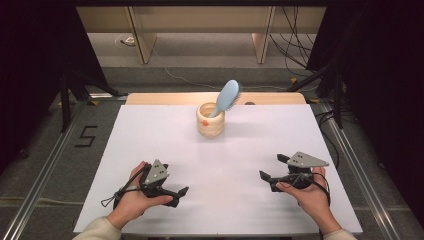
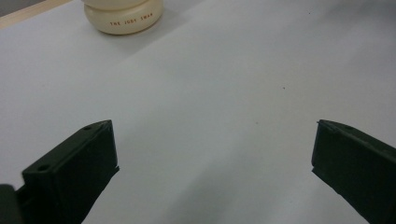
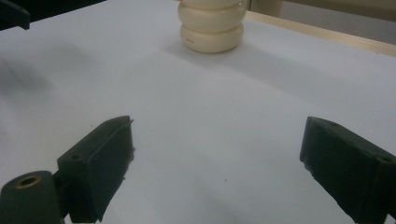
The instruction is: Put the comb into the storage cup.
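The white counter (image 1: 220, 165) carries everything here, its pale wooden rim showing along the far edge. Dark curtains hang at both sides, and the grey floor beyond the left edge bears a black 5 (image 1: 86, 136) marked in tape.

Near the middle of the far edge stands a cream ribbed cup (image 1: 210, 120), built of stacked rounded rings, with an orange spot on its left side. In the left tongs view the cup (image 2: 123, 17) sits at the top left with small red lettering on its lowest ring; in the right tongs view the cup (image 3: 212, 25) sits at the top centre. A light blue hairbrush (image 1: 226, 96) stands handle-down inside the cup, its oval head leaning up and to the right, over the cup's far rim.

The left tongs (image 1: 180, 192) lie near the near-left corner, held in the person's left hand (image 1: 135, 197) and pointing toward the middle of the near edge. The jaws stand wide apart with nothing but bare counter between them.

The right tongs (image 1: 272, 167) sit near the near-right corner in the person's right hand (image 1: 310, 192), pointing left toward the counter's middle. Those jaws also gape wide with nothing between them. Both pairs are well apart from the cup.
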A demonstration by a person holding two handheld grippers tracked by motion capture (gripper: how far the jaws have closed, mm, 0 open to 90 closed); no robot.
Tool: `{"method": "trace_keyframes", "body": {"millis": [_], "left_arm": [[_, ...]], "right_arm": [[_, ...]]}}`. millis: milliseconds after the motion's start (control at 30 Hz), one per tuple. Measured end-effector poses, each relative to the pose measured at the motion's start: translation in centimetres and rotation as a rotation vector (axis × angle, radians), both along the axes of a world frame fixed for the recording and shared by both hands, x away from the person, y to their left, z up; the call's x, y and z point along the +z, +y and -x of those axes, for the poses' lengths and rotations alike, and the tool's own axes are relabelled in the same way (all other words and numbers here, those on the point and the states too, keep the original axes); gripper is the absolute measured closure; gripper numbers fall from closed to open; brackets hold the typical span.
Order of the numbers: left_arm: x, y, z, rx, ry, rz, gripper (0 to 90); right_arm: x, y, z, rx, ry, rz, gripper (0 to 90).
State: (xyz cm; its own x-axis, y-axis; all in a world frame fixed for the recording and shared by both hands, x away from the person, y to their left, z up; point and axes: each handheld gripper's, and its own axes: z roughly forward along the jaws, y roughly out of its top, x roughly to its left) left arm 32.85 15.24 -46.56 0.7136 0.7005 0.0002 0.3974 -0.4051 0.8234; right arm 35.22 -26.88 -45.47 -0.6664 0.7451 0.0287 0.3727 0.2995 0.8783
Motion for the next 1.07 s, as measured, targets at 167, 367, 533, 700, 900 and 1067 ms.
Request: {"method": "trace_keyframes", "body": {"millis": [167, 367, 533, 700, 900, 1067], "left_arm": [[-0.1, 0.0, 0.0, 0.001, 0.001, -0.001, 0.0], [-0.1, 0.0, 0.0, -0.001, 0.001, -0.001, 0.0], [-0.1, 0.0, -0.1, -0.001, 0.001, -0.001, 0.0], [-0.1, 0.0, -0.1, 0.0, 0.001, 0.001, 0.0], [-0.1, 0.0, -0.1, 0.003, -0.004, 0.002, 0.0], [-0.1, 0.0, -0.2, 0.007, -0.008, 0.007, 0.0]], "right_arm": [[-0.2, -0.6, 0.5, -0.006, 0.003, -0.003, 10.8], [-0.6, -1.0, 0.9, -0.016, 0.012, -0.002, 11.2], [-0.7, -0.9, 1.0, -0.012, 0.006, -0.005, 11.3], [-0.7, -0.8, 1.1, -0.012, -0.004, -0.016, 12.0], [-0.7, -0.9, 1.2, -0.012, -0.006, -0.026, 12.5], [-0.8, -0.9, 1.2, -0.018, -0.01, -0.032, 12.6]]}}
